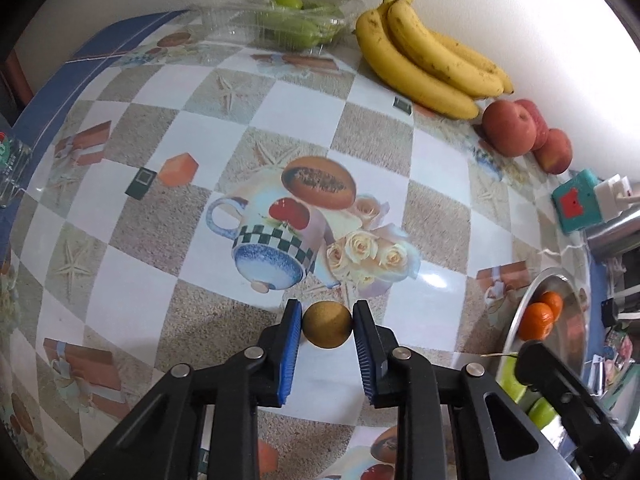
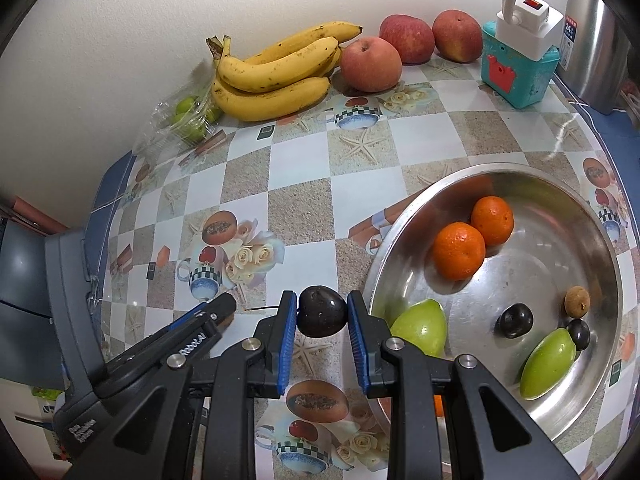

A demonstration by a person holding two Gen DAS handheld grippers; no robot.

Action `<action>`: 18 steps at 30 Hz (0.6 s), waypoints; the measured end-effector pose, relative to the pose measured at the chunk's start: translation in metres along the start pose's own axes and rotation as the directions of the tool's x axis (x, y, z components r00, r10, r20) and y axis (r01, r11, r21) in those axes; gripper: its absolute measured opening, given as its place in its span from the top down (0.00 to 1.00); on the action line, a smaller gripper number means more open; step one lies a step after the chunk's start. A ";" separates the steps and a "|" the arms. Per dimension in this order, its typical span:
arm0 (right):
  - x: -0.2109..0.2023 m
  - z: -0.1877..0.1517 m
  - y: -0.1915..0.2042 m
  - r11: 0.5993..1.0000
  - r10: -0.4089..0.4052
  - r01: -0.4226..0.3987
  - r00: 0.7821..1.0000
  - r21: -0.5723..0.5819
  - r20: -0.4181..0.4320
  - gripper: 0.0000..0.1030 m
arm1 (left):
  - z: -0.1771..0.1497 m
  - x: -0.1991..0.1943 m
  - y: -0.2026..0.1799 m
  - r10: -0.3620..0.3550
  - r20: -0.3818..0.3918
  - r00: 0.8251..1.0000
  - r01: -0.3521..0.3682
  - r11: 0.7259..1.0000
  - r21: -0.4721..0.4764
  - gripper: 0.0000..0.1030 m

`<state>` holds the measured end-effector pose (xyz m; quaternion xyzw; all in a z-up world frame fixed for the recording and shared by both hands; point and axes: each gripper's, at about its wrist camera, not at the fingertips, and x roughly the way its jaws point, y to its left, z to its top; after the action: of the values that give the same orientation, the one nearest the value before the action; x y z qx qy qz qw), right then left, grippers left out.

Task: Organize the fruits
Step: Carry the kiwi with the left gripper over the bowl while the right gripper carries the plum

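Hand-held grippers clamping two small fruits above the tabletop [image 1: 160, 216].
Left hand-held gripper [image 1: 327, 322] is pinching a brown longan [image 1: 327, 325]; right hand-held gripper [image 2: 322, 316] is gripping a dark plum [image 2: 322, 311] just beside the steel bowl [image 2: 404, 236], which is holding oranges [image 2: 459, 251].

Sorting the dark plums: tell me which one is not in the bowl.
The dark plum clamped in the right gripper; the other two lie inside the metal bowl.

bowl [image 2: 404, 236]: shiny polished metal | tabletop [image 2: 300, 184]: glossy printed covering | clamshell box [image 1: 248, 12]: clear crinkled plastic | brown fruit [image 1: 327, 324]: matt, rough
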<state>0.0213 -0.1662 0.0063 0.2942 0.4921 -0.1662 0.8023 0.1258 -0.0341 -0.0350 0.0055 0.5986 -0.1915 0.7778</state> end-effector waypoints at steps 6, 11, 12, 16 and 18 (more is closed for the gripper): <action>0.000 -0.001 -0.002 1.000 0.000 0.000 1.000 0.005 -0.007 0.74 | 0.001 -0.021 -0.010 -0.033 0.045 0.998 0.032 0.999 0.021 0.73; -0.004 -0.002 -0.009 1.000 -0.006 0.006 1.000 0.016 -0.002 0.74 | 0.000 -0.036 -0.024 -0.071 0.063 0.996 0.068 0.996 0.050 0.73; -0.004 -0.001 -0.012 1.000 -0.003 0.003 1.000 0.022 -0.002 0.74 | -0.001 -0.039 -0.028 -0.083 0.065 0.994 0.079 0.995 0.059 0.73; -0.011 0.000 -0.033 0.997 -0.024 0.023 1.000 0.069 0.013 0.74 | -0.005 -0.045 -0.048 -0.120 0.062 0.991 0.113 0.988 0.108 0.73; -0.016 0.001 -0.049 0.993 -0.060 0.057 0.998 0.103 0.025 0.74 | -0.009 -0.045 -0.061 -0.136 0.051 0.989 0.128 0.982 0.136 0.73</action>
<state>-0.0131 -0.2054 0.0059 0.3179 0.4802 -0.2188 0.7877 0.0892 -0.0749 0.0175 0.0115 0.5601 -0.2822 0.7788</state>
